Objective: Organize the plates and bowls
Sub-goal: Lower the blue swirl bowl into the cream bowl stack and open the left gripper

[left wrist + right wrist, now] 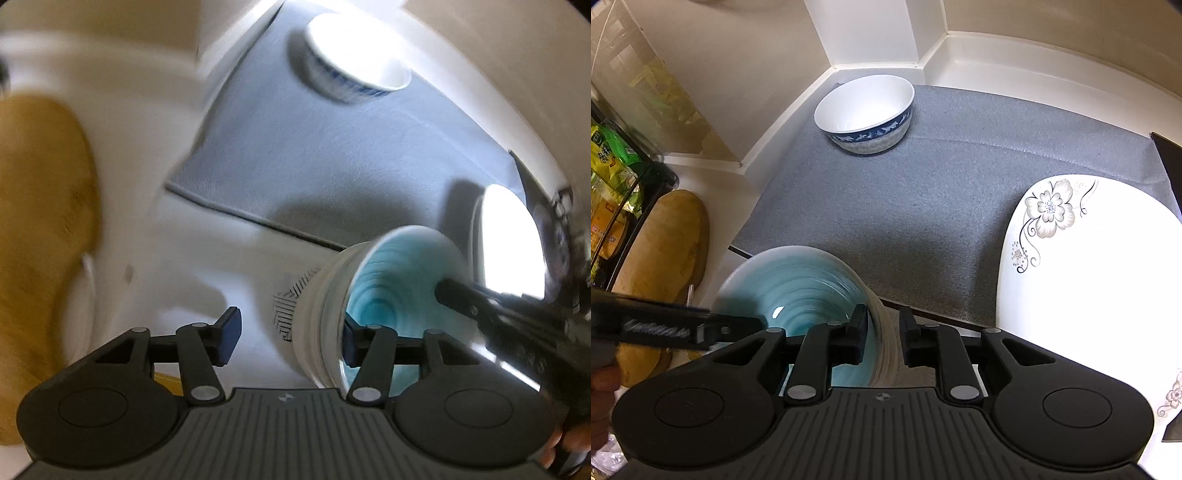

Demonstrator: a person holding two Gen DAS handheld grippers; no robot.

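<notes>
White counter (pixel 713 173) and walls frame a grey mat (pixel 923 192) pushed into the back corner, where a blue-rimmed white bowl (pixel 866 114) sits upright. The right gripper (pixel 882 334) pinches the rim of a teal-glazed bowl (pixel 798 291) at the mat's near left corner, one finger inside, one outside; the bowl is tipped, its mouth facing the left gripper (pixel 288 341), whose fingers stand spread with nothing between them. Only the right wrist view shows the flower-patterned plate (pixel 1082 280) clearly at the mat's right edge; in the left view it is glare. A wooden board (pixel 657 266) lies left of the mat.
</notes>
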